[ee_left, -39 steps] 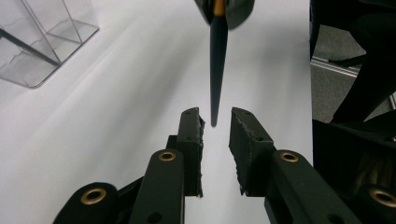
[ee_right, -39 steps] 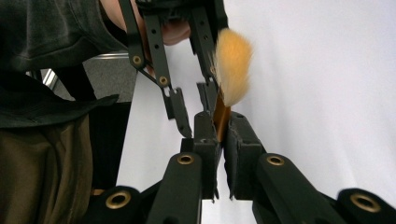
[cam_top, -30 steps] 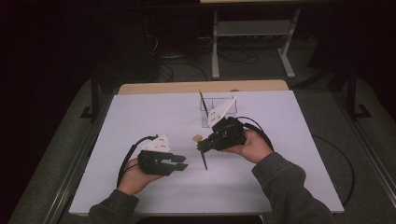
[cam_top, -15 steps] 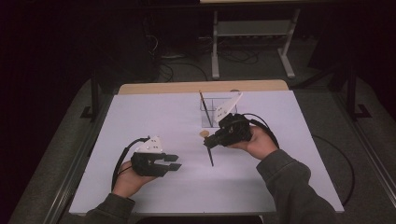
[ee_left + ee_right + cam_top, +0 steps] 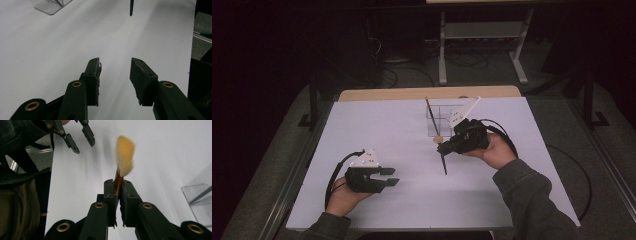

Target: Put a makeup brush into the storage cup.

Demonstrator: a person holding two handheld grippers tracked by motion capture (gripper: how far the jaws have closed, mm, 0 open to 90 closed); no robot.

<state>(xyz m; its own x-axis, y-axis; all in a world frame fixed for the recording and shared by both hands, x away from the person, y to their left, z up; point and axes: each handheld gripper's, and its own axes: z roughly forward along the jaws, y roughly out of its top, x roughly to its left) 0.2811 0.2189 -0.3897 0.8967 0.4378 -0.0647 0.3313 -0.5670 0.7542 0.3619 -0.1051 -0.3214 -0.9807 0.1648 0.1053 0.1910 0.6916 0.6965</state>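
My right gripper is shut on a brush at the ferrule, just behind its tan bristles. The dark handle slants down toward the near side, over the white table. In the right gripper view the jaws clamp the orange ferrule between the pads. My left gripper is at the near left, open and with nothing in it, and its jaws have just been opening. Its pads stand apart over bare white surface. A clear holder behind the right gripper has another dark brush leaning in it.
The white table surface reaches a wooden strip along its far edge. Dark floor, cables and a metal stand lie beyond. The table's edge runs close on the right side of the left gripper view. My left gripper hangs at the top left of the right gripper view.
The left hand has slid left along the near side and its jaws stand wider. The right hand has carried the brush a little to the right, closer to the clear holder.
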